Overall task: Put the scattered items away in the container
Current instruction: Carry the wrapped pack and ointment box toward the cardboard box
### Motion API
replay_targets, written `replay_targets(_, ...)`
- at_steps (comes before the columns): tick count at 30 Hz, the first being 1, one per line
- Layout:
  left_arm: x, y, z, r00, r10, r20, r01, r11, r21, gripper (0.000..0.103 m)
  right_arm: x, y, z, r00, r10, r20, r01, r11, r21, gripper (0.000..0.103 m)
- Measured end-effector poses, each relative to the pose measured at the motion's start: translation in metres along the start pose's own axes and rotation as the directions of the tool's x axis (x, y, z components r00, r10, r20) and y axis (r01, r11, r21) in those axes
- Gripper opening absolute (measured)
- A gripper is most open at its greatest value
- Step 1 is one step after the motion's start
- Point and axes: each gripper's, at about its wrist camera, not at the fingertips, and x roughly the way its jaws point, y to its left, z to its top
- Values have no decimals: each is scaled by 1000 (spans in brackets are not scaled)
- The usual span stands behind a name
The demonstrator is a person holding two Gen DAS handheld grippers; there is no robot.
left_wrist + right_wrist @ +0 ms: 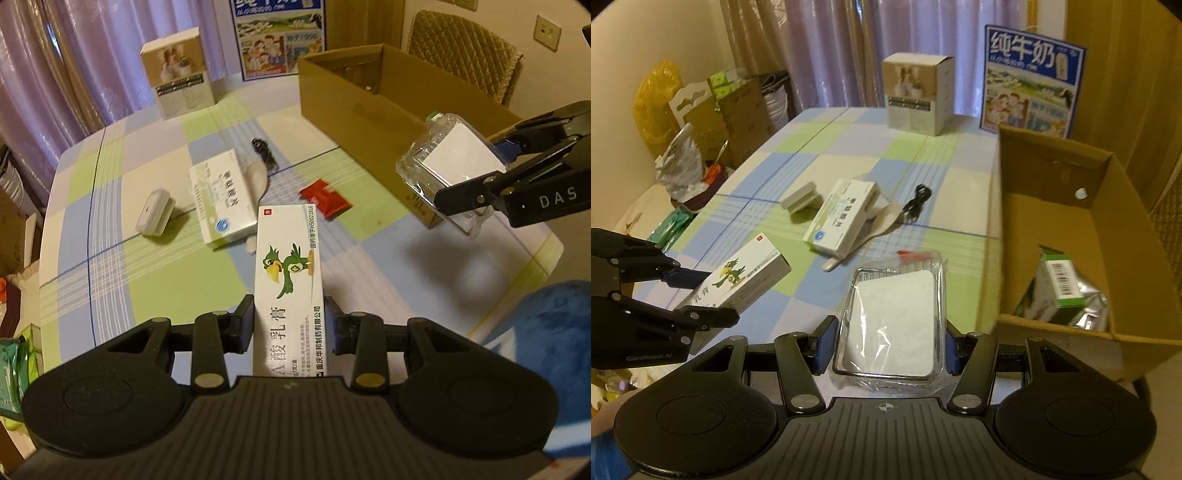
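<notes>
Evidently both loads are light: the left gripper [290,325] clamps a stiff ointment box [290,273] above the surface, the right gripper [888,347] pinches a crinkly, slippery plastic tray [894,321] by its sides, beside the cardboard box [1071,206].

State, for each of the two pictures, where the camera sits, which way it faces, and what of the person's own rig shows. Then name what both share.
Left wrist: on the left claw, facing down across the checked table; it grips the bird-print carton; the right claw enters at right.
Right wrist: on the right claw, facing the table and cardboard box; it grips a clear packet; the left claw shows at left.
Shared: carton, packet, box, green-white medicine box.
</notes>
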Motion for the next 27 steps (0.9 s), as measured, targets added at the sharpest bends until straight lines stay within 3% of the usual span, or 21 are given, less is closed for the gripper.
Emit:
replay_targets(12, -5, -36, 40, 999, -31, 41, 30, 999, 20, 33, -36, -37, 1, 998, -33, 49, 32, 999, 32, 53)
replay_targets(27, 13, -91, 100, 992, -107, 70, 104, 994, 44, 33, -61, -115, 9, 989, -125, 77, 118, 988, 96, 53)
